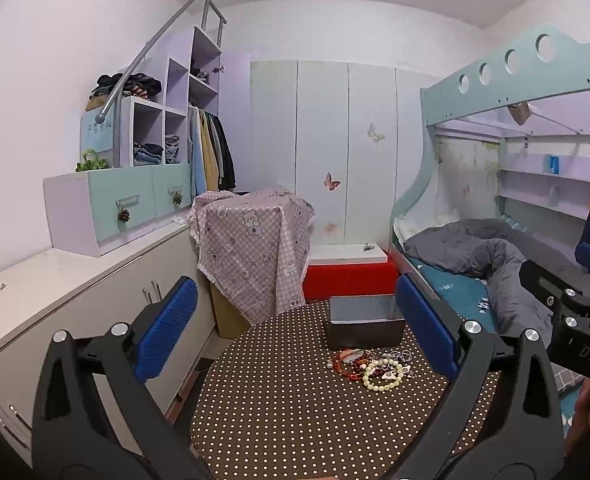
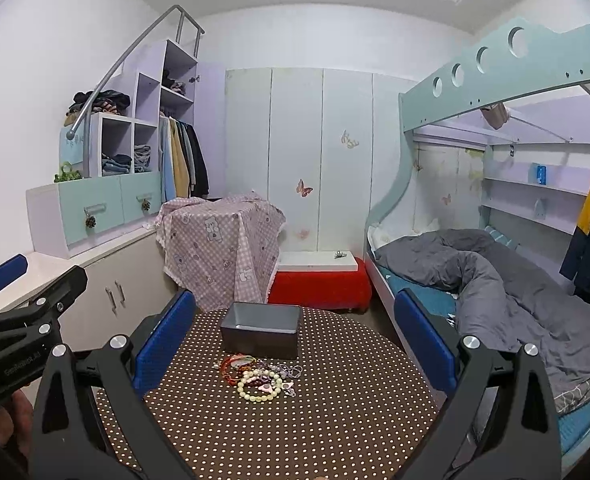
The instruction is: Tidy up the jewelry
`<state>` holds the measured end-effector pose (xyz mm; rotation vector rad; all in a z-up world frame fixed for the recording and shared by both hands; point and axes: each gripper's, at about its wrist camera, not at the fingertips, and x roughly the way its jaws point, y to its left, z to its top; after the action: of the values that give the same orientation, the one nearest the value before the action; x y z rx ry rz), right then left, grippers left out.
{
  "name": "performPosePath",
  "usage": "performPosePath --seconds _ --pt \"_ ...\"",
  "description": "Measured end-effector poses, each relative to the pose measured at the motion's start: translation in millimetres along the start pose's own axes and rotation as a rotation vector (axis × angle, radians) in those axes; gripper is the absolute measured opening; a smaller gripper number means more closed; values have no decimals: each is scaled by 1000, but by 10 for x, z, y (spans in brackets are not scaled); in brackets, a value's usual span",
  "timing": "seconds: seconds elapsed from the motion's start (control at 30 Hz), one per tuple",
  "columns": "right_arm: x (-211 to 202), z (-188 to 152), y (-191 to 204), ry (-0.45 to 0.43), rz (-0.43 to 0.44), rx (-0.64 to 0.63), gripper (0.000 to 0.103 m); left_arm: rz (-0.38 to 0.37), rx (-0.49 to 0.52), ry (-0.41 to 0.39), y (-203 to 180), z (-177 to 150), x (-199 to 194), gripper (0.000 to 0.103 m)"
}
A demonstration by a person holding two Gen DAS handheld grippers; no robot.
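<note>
A pile of jewelry [image 1: 371,366] lies on a round table with a brown polka-dot cloth [image 1: 287,412]: a cream bead bracelet [image 1: 381,376], red cords and silver chains. It also shows in the right wrist view [image 2: 261,376]. An open grey metal box [image 1: 365,320] stands just behind the pile, also seen in the right wrist view [image 2: 261,330]. My left gripper [image 1: 295,328] is open and empty, held above the table's near side. My right gripper [image 2: 295,332] is open and empty, likewise above the near side. Each gripper shows at the edge of the other's view.
A cloth-covered stand [image 1: 251,248] and a red box with a white lid [image 1: 349,272] are beyond the table. White cabinets [image 1: 75,308] run along the left. A bunk bed with a grey duvet [image 2: 515,292] is on the right.
</note>
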<state>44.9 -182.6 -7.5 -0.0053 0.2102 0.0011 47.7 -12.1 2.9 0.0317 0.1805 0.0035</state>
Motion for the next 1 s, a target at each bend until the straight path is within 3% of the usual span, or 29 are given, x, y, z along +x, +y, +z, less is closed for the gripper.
performPosePath --seconds 0.53,0.7,1.0 --pt "445 -100 -106 75 -17 -5 95 -17 3 75 -63 -92 542 97" --pt "663 -218 -179 144 -23 -4 95 -26 2 178 -95 -304 880 97" --pt "1186 -723 -480 382 -47 22 95 -72 2 461 -261 -940 1667 97"
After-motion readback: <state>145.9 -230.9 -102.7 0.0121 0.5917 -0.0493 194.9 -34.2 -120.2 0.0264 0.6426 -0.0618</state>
